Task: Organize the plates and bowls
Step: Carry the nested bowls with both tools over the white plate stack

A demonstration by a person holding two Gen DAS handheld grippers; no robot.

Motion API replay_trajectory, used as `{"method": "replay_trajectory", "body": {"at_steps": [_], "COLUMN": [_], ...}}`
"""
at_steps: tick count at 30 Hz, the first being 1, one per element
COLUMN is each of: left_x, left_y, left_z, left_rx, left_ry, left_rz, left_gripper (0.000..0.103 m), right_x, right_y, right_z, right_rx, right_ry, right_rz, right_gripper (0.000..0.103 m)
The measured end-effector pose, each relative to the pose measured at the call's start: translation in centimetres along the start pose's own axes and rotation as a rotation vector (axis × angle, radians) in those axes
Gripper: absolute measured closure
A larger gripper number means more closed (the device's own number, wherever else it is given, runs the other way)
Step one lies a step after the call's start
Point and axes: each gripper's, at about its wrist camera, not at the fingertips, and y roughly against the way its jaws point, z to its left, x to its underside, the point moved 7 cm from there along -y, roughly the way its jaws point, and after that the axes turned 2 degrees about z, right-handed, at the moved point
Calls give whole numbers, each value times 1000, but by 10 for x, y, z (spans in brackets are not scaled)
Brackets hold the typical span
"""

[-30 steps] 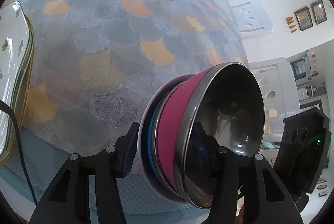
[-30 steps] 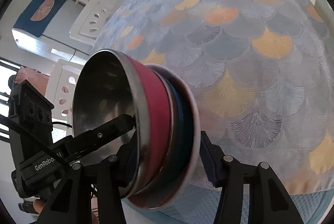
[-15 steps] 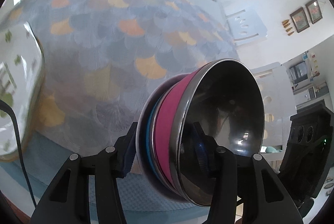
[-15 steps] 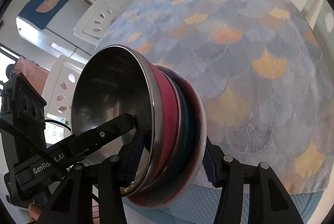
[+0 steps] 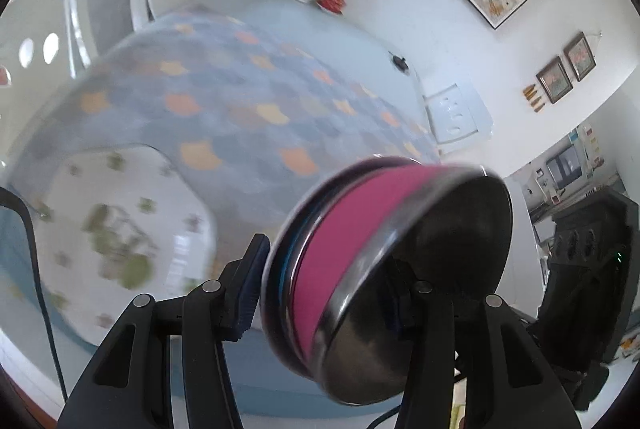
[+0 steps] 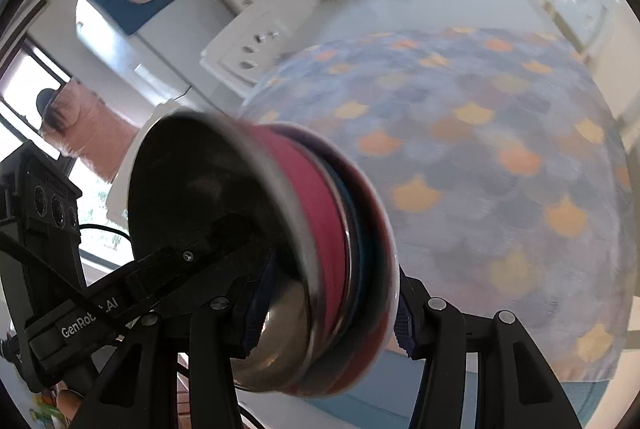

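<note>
Left wrist view: the left gripper (image 5: 324, 305) is clamped partway closed on a nested stack of bowls (image 5: 384, 269), one pad outside under the bottom dish, the other inside the top steel bowl with the pink band. Pinching across the whole rim like this keeps the set together as one piece, and I judge that is why both grippers share it. The stack hangs in the air, tilted on edge, above the near end of the table (image 5: 248, 101) with its scalloped cloth. Down to the left lies a white floral platter (image 5: 120, 229), badly smeared, so its pattern and whether more plates sit under it cannot be told. The black body of the other tool shows at far right, cut off

Right wrist view: the right gripper (image 6: 324, 309) grips the same stack (image 6: 320, 241) from the opposite side, jaws likewise partly closed across the rim. The left tool's finger reaches into the steel bowl. How many dishes are nested is hard to count; blue and white edges blur together. The platter is out of frame here
</note>
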Motion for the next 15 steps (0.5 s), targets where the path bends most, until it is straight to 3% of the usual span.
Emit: {"method": "replay_trajectory", "body": {"at_steps": [6, 15], "left_x": [-9, -20], "left_y": [23, 29], "left_z": [78, 146], "left_rx": [-94, -68], "left_ry": [48, 54], "left_rz": [21, 115], "left_gripper": [57, 57], "right_x": [6, 11], "right_y": [-60, -121], "right_z": [63, 108], "right_rx": [-52, -21], "right_ry": [-25, -118], "right_rz": [90, 171], "right_gripper": [51, 51]}}
